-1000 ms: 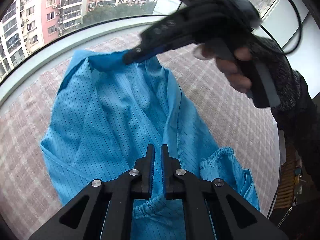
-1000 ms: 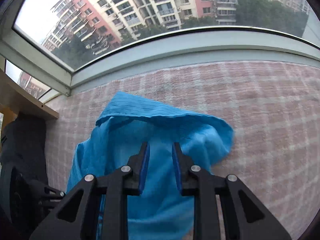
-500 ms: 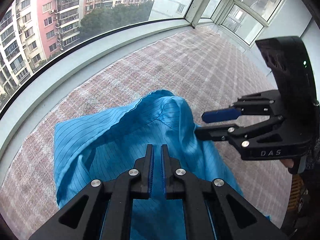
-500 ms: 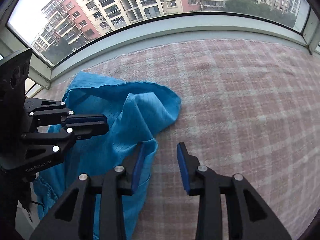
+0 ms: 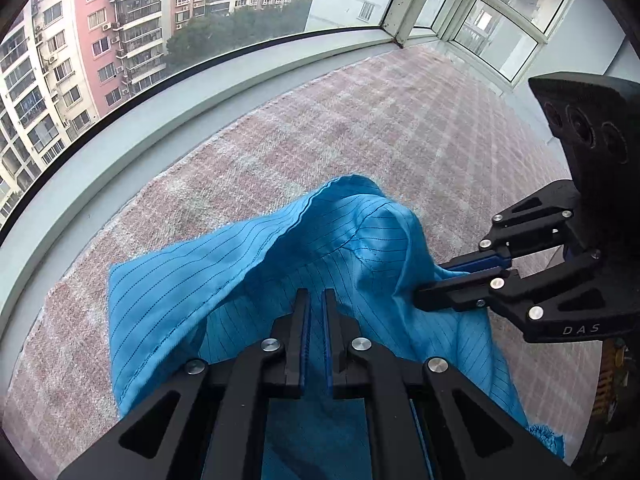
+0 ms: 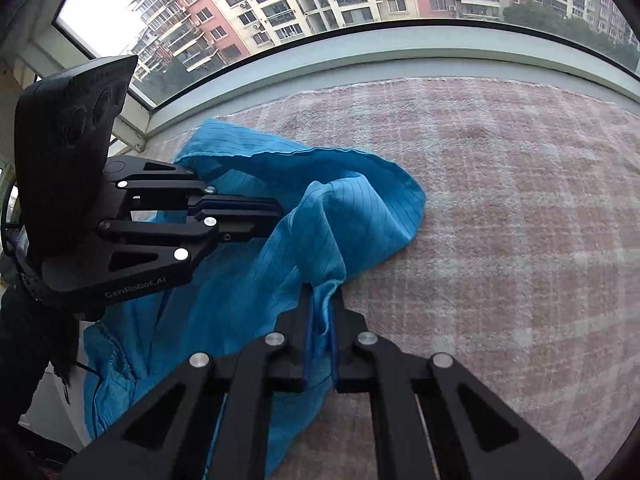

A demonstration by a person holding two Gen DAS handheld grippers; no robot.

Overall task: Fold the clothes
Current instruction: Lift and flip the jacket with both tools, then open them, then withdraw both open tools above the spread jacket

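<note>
A blue garment (image 5: 240,272) with thin dark stripes lies bunched on the pink plaid table cover (image 5: 360,128). My left gripper (image 5: 314,300) is shut on a raised part of it. In the right wrist view the left gripper (image 6: 276,216) comes in from the left, its tips buried in the garment (image 6: 360,200). My right gripper (image 6: 320,300) has its jaws closing on a fold at the garment's near right edge, and the pads press on the cloth. The left wrist view shows the right gripper (image 5: 424,298) pinching that same edge from the right.
A pale window sill (image 5: 160,120) curves along the far edge of the table, with apartment blocks behind the glass. The plaid cover (image 6: 520,240) stretches to the right of the garment. An elastic cuff (image 6: 108,336) hangs at the table's near left.
The right gripper let go of the far edge, dropped to the garment's right side and closed on a fold. The spread garment is now doubled over and bunched. The left gripper stayed shut.
</note>
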